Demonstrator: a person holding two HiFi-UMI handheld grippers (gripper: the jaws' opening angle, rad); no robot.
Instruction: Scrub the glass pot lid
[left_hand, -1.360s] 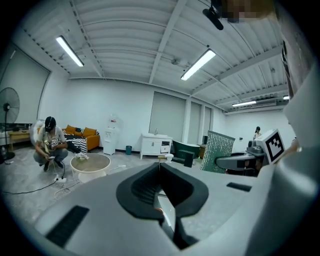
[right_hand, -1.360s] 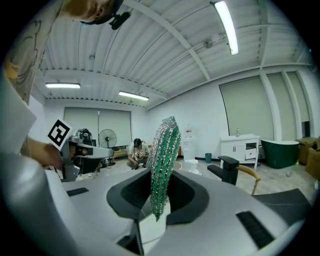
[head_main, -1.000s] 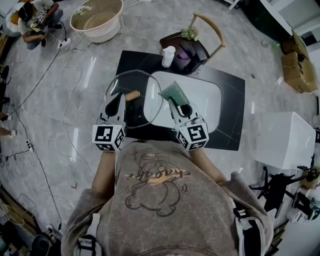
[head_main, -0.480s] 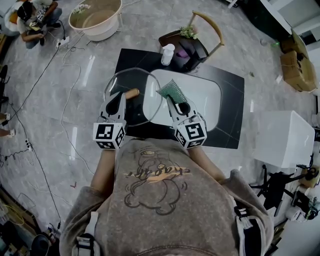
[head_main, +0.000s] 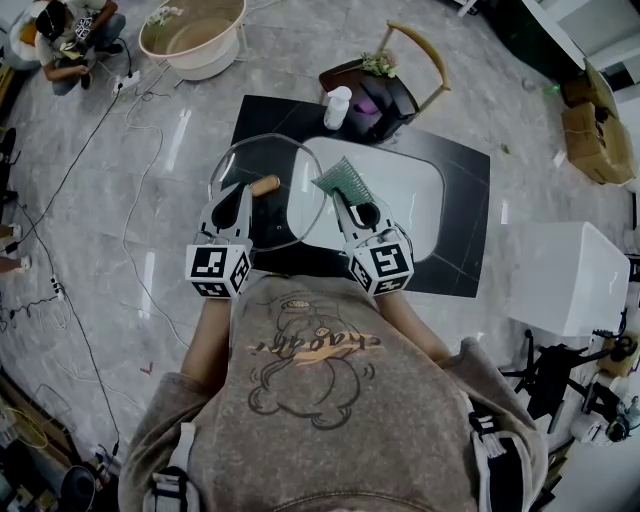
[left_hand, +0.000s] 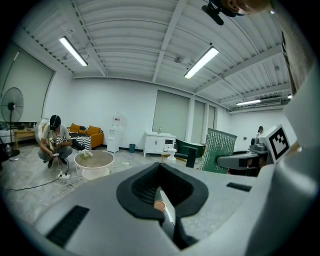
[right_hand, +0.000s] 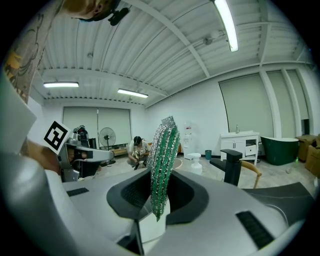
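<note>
**Above the black counter: lid and pad both gripped, scrub not yet clearly on**

Above the black counter (head_main: 462, 205) and its white sink (head_main: 405, 195), the person holds both tools at abt. chest level. The glass pot lid (head_main: 288, 222) hangs in the air, partly over the counter and partly over the sink's left side. Its wooden knob (head_main: 264, 185) faces up toward the head camera.

Risks, as I judge them:
- The left gripper (head_main: 240, 200) is clamped only on the thin near rim of the lid. Strong push from the pad could turn the lid in the jaws, or make wet glass slip out and fall on the counter.
- The green scrub pad (head_main: 343, 182) stands tall and thin, pinched at its lower end. Side pressure may bend it or pull it out of the jaws.

Pose: both grippers point fwd, slightly down, side by side and near each other. The right gripper (head_main: 350, 208) has its jaws closed on the pad's bottom. The pad is just beside the lid's right edge; touching or not, I cannot tell.
</note>
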